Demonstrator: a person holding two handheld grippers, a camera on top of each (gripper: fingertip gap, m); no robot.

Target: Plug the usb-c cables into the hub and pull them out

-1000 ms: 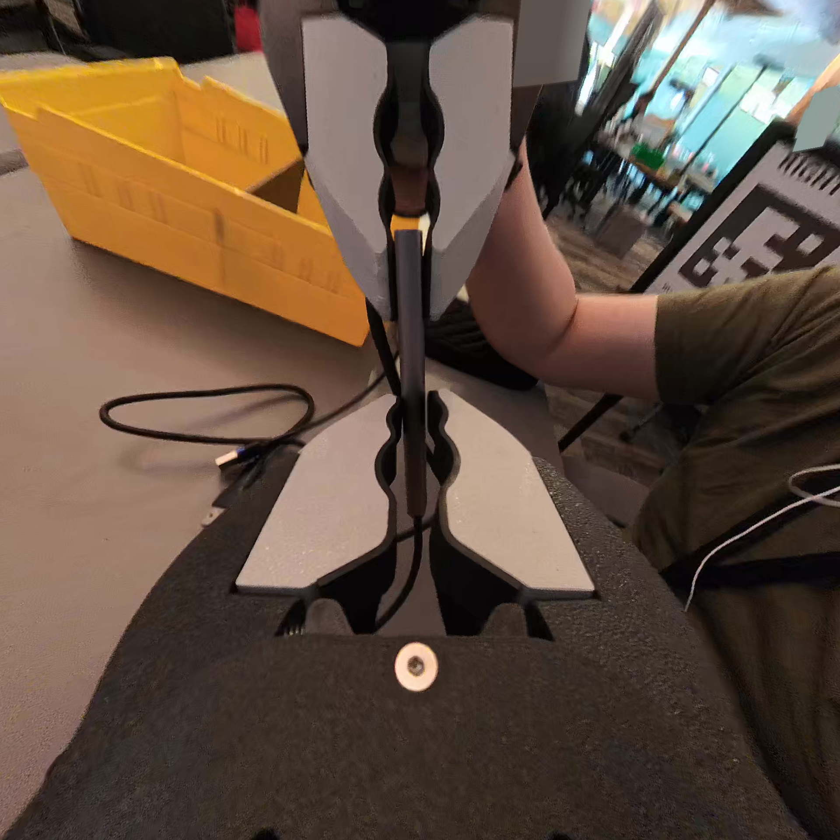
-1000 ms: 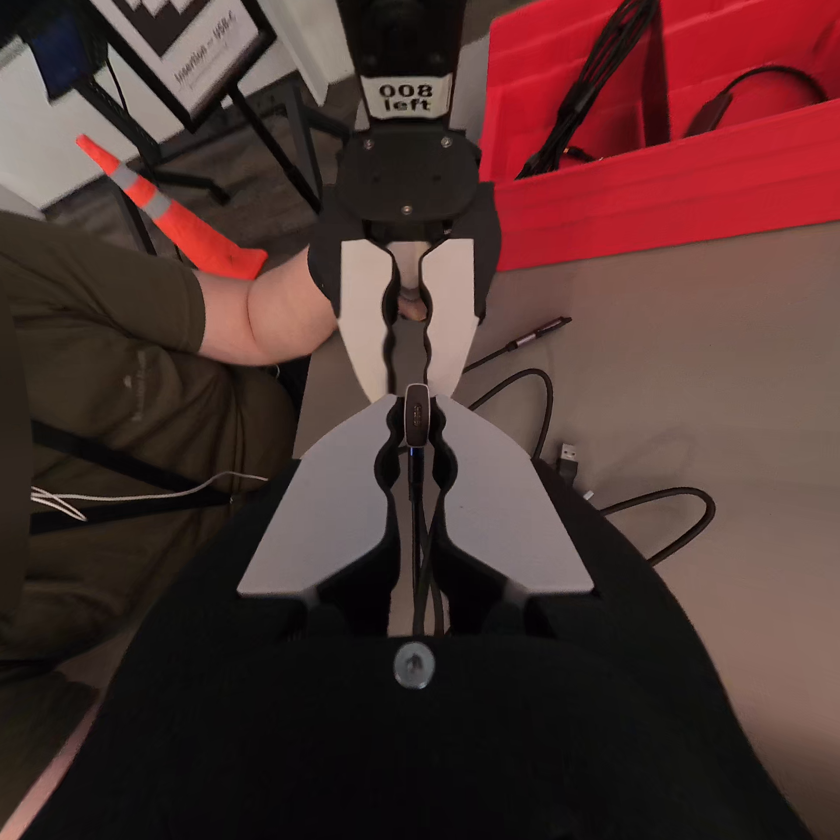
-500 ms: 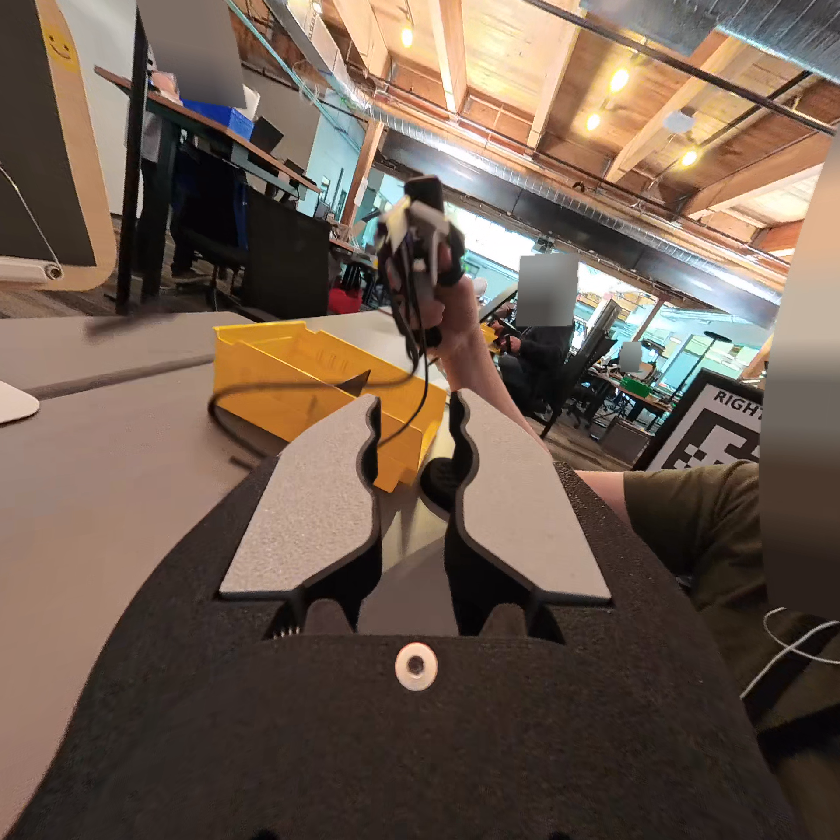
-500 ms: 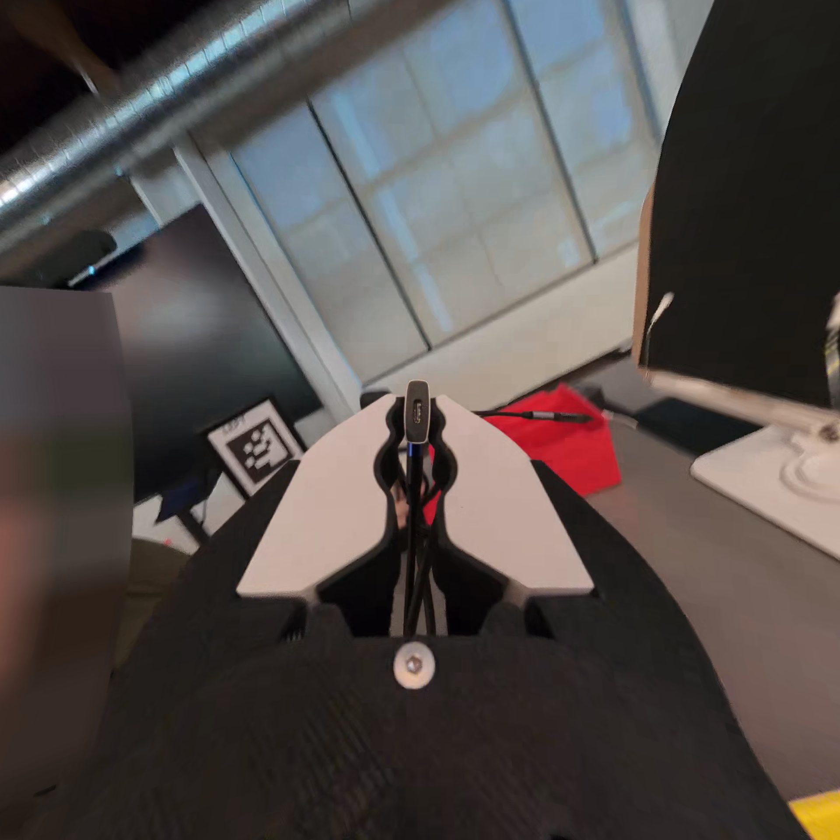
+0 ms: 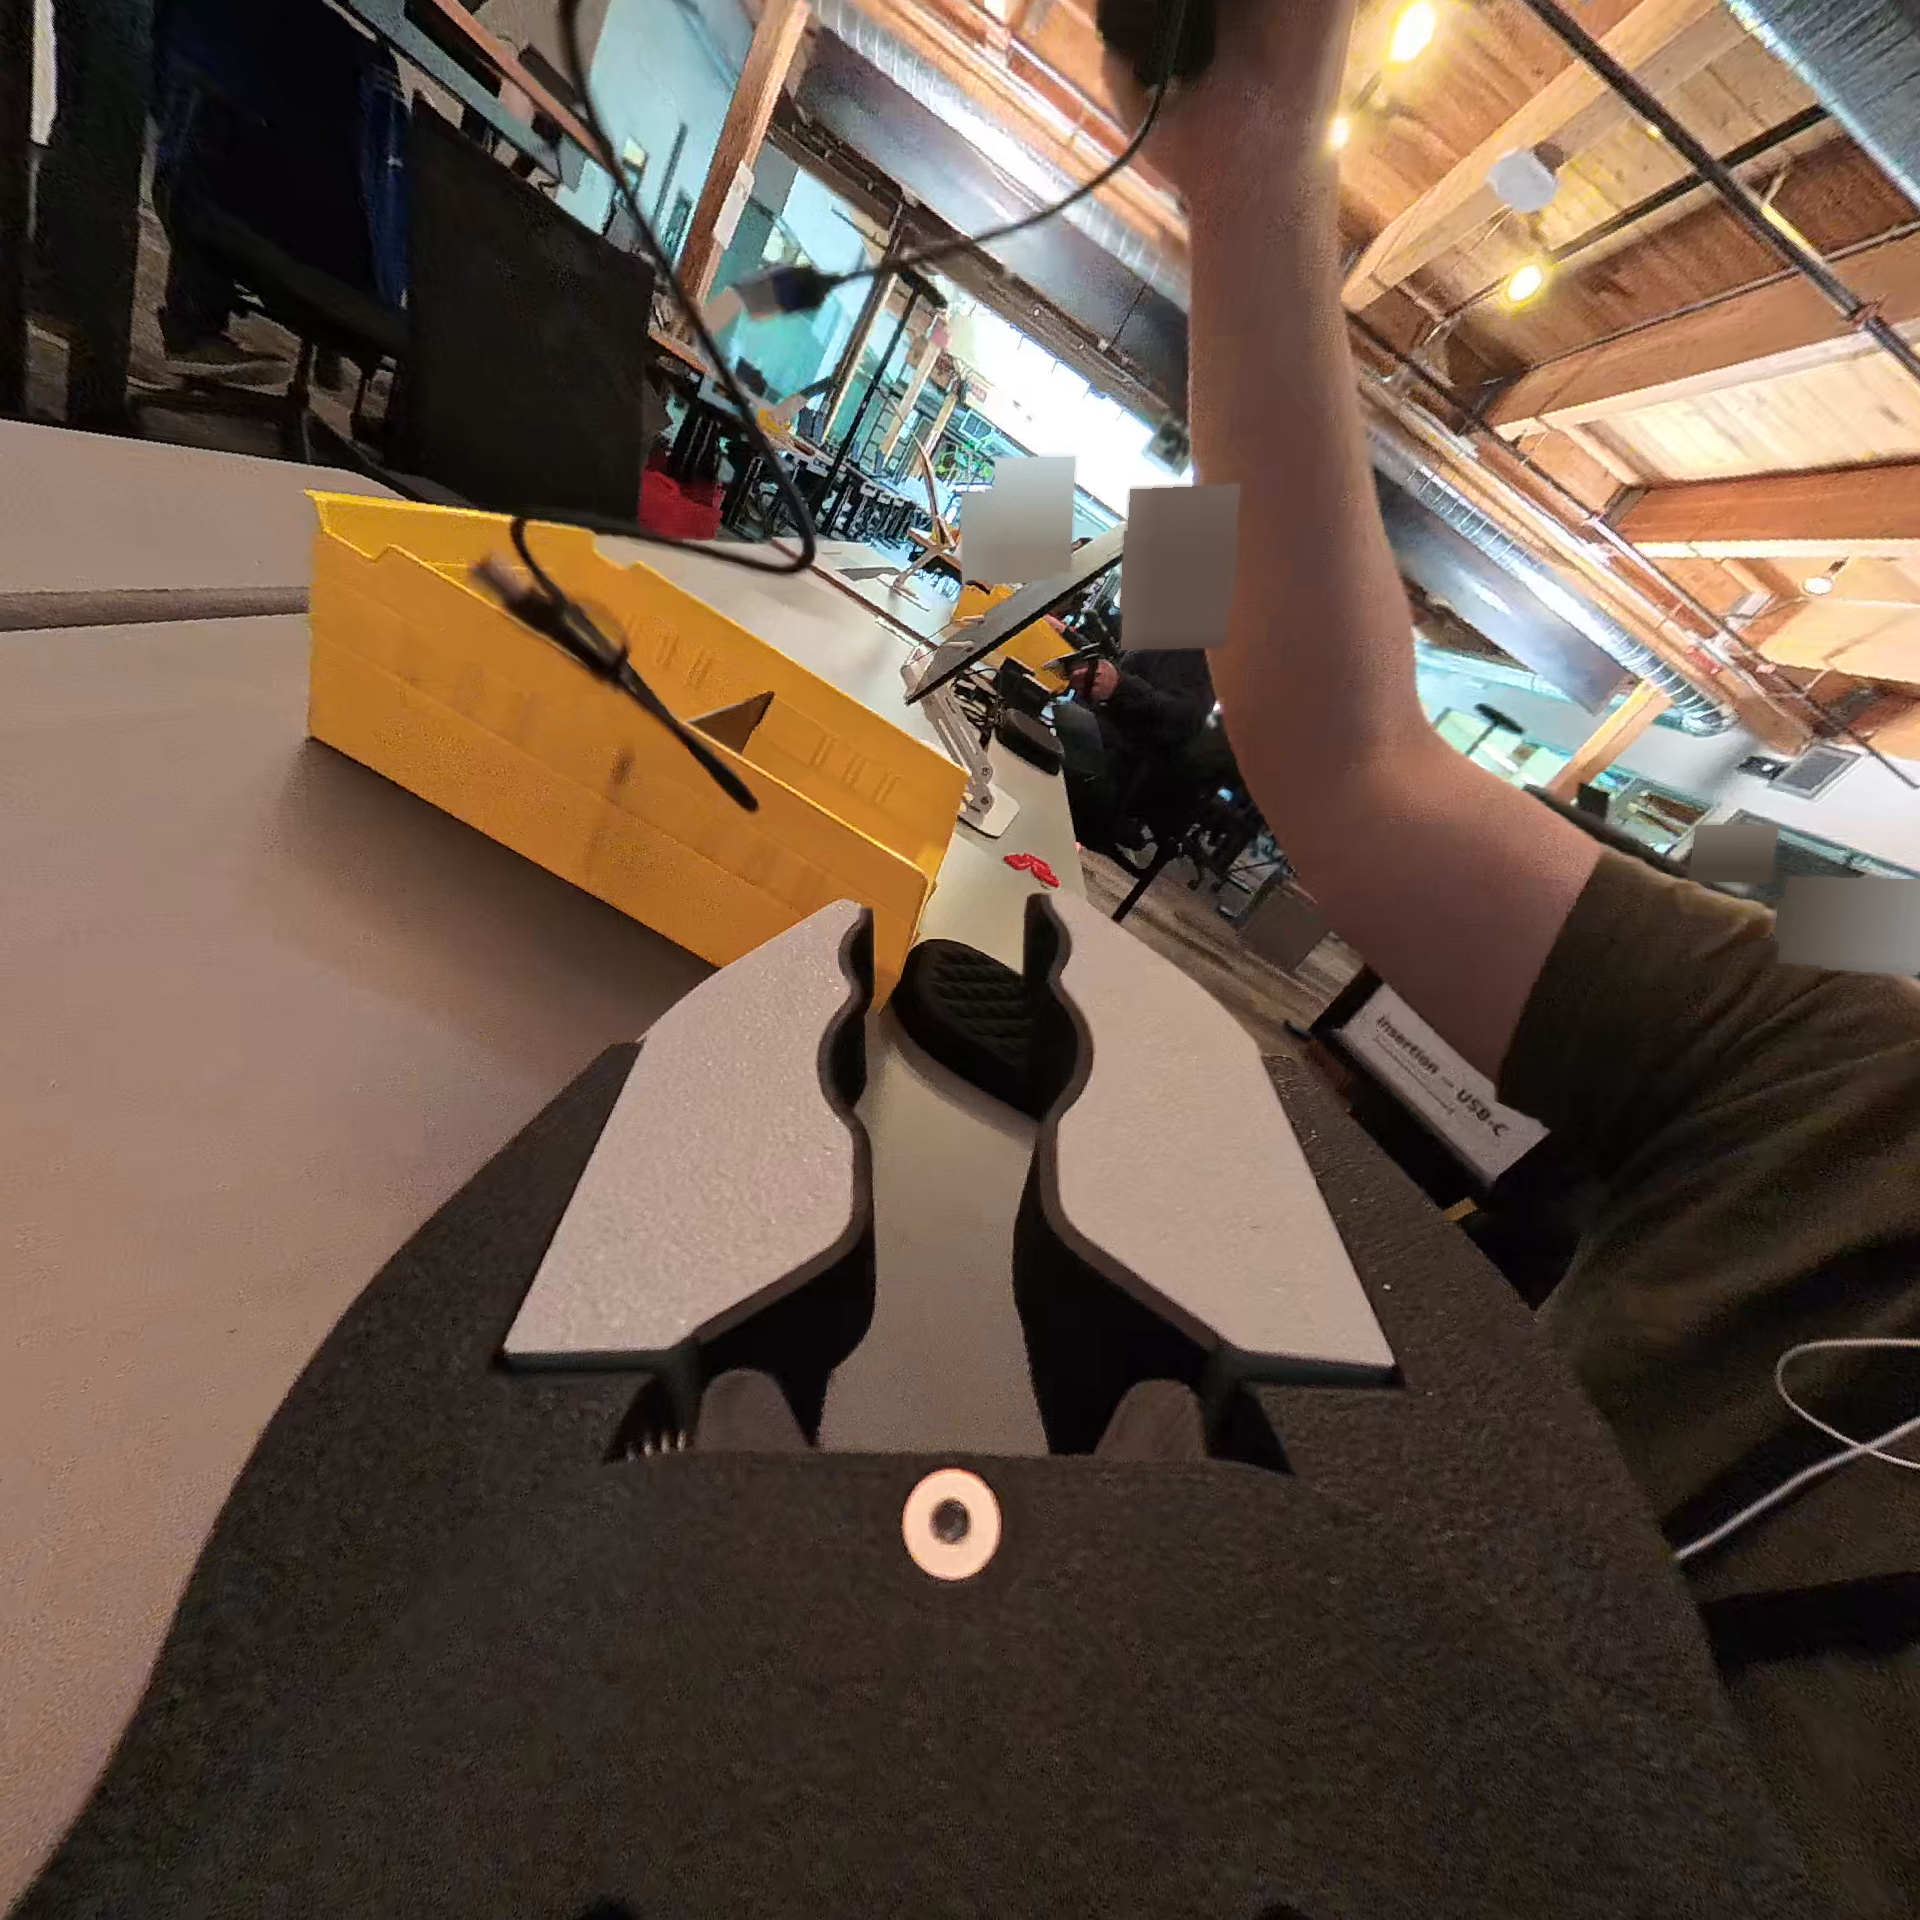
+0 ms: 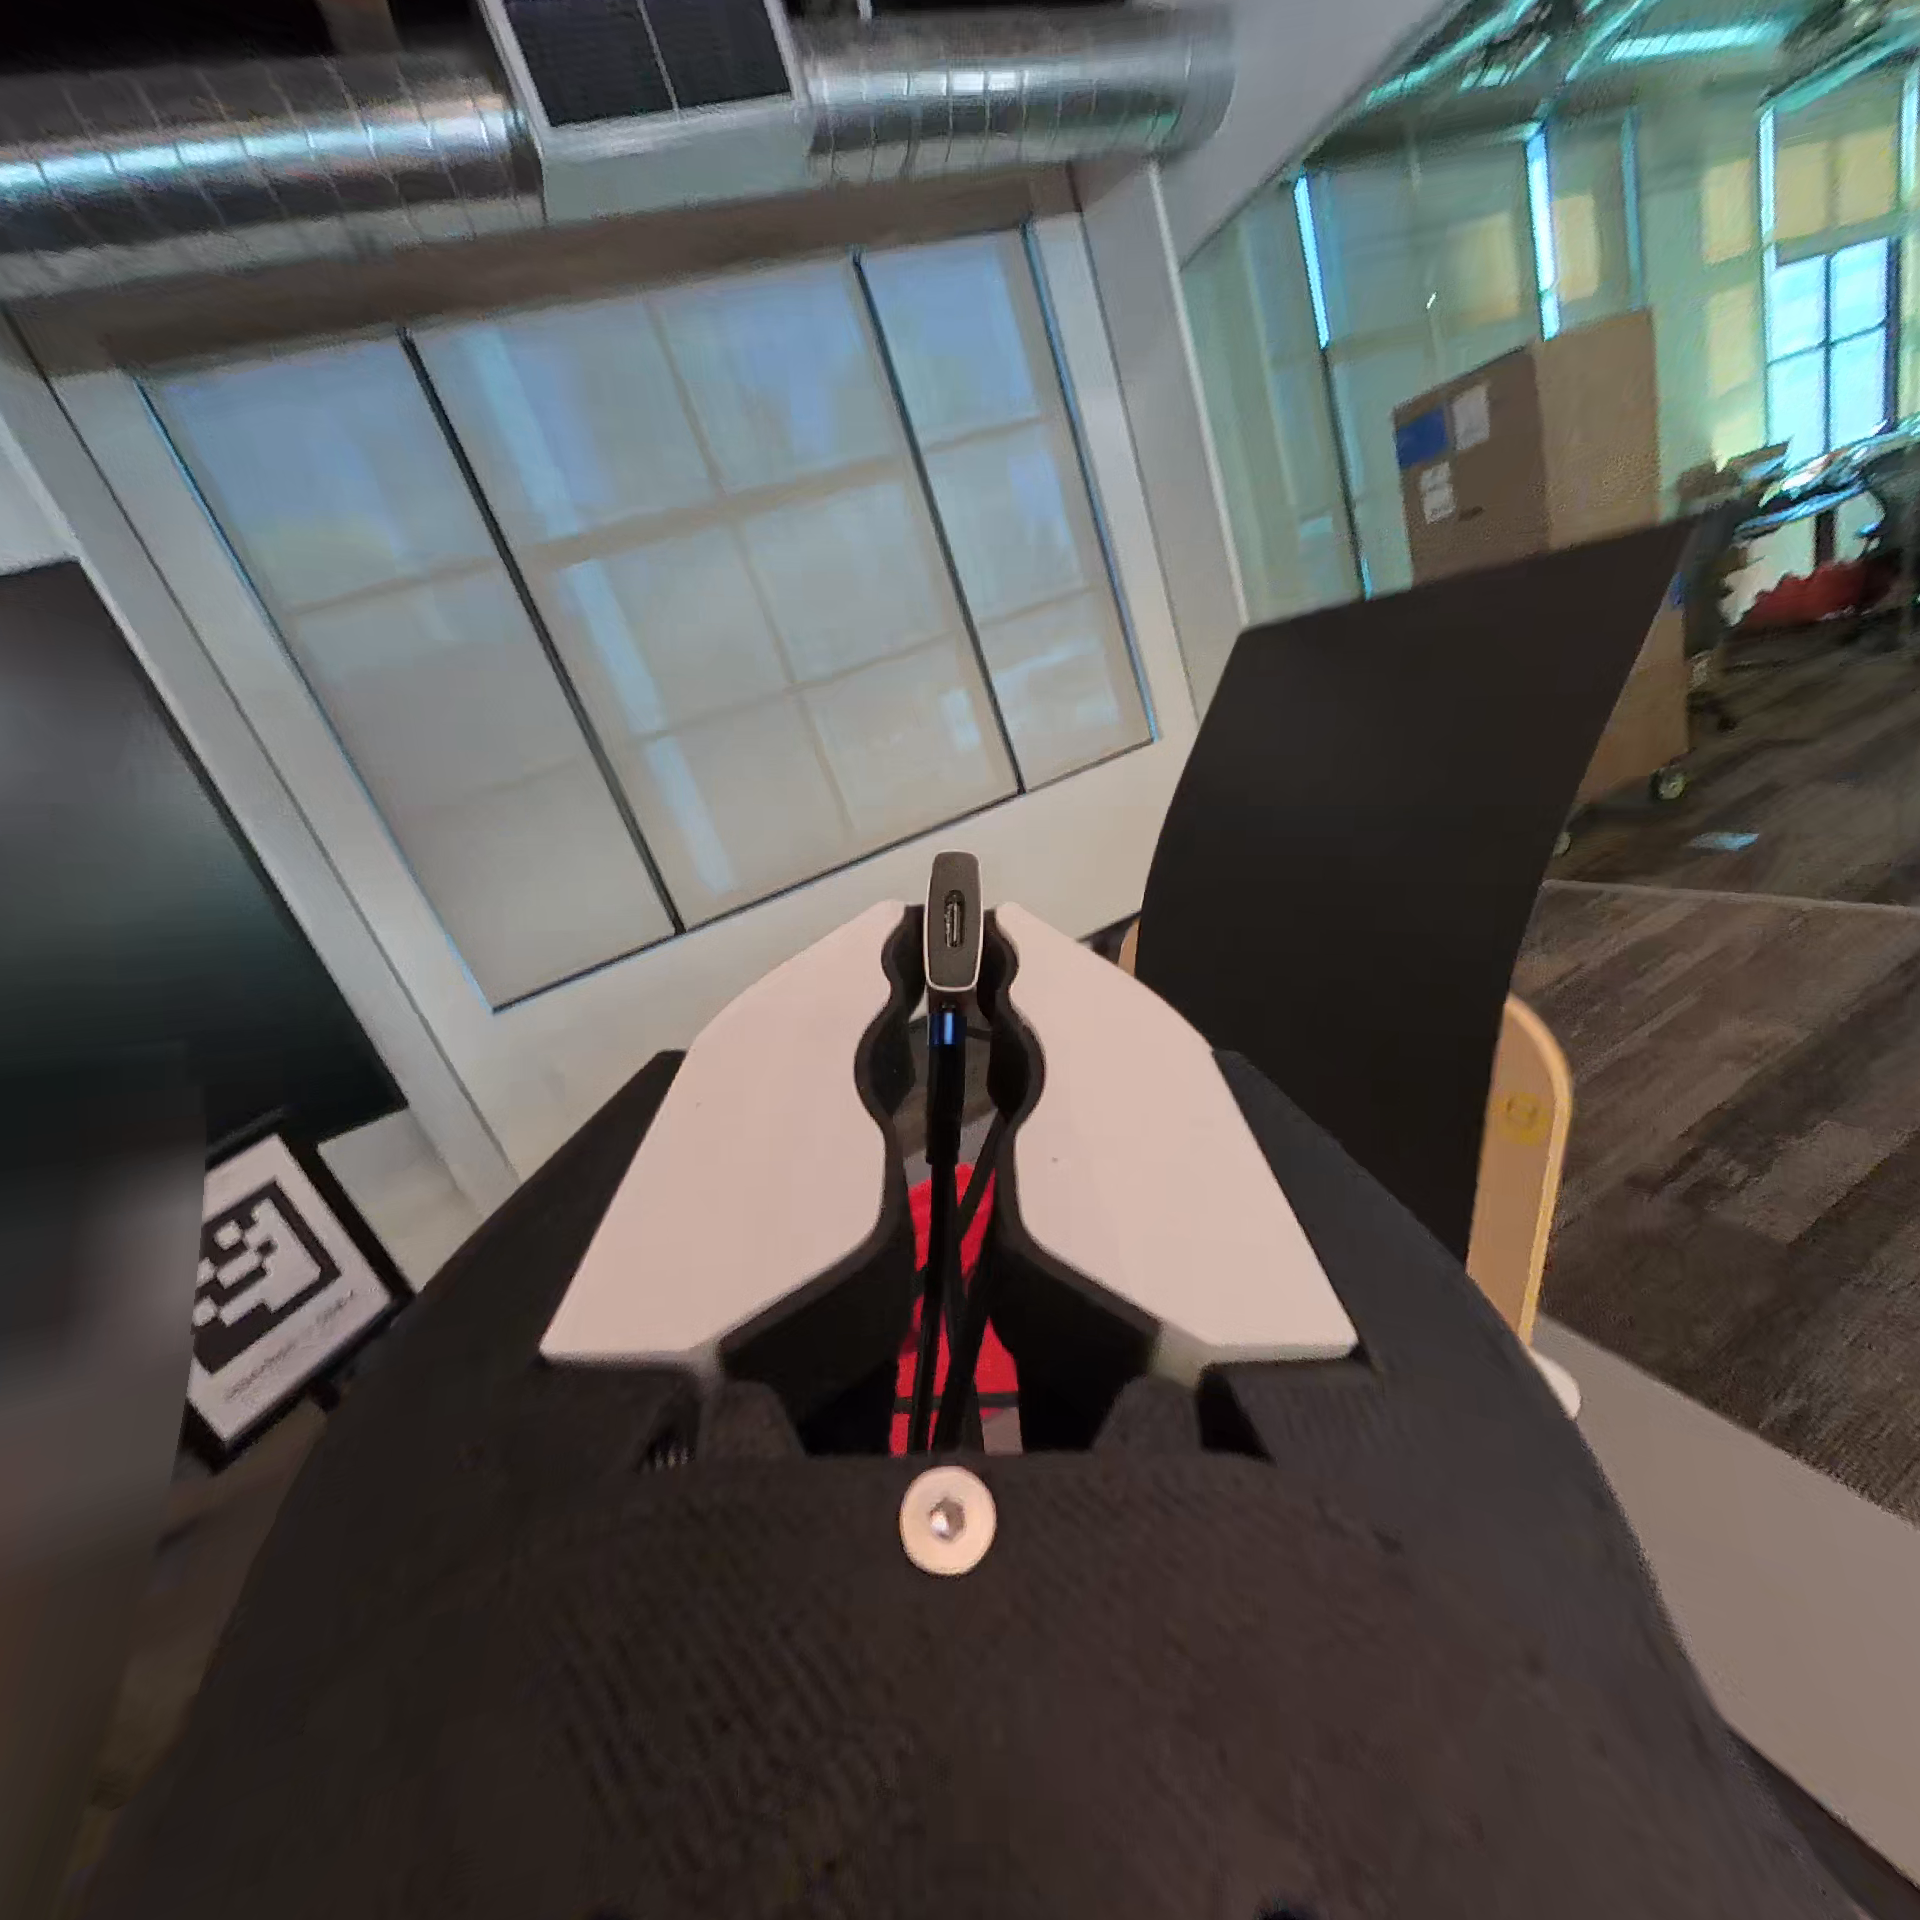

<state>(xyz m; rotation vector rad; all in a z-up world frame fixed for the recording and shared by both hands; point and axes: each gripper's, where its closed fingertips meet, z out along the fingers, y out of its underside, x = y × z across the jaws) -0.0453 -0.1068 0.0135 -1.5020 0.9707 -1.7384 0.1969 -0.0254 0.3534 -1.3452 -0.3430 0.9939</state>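
Left gripper [image 5: 948, 940] hangs low over the grey table [image 5: 187, 935], its grey fingers [image 5: 727, 1143] parted with nothing between them. Beyond its tips lie a black round pad [image 5: 977, 1013] and a yellow bin [image 5: 582, 727]. Right gripper [image 6: 954, 920] is raised high, pointing at a wall of windows [image 6: 644, 603]; its jaws are pinched on the hub [image 6: 953, 920], a slim dark body standing upright at the fingertips with a port facing the camera. Black cables [image 6: 951, 1247] run down from it between the fingers. In the left wrist view a cable [image 5: 727, 343] dangles from the raised arm [image 5: 1340, 582], and its blurred plug end [image 5: 582, 634] seems to swing free above the bin.
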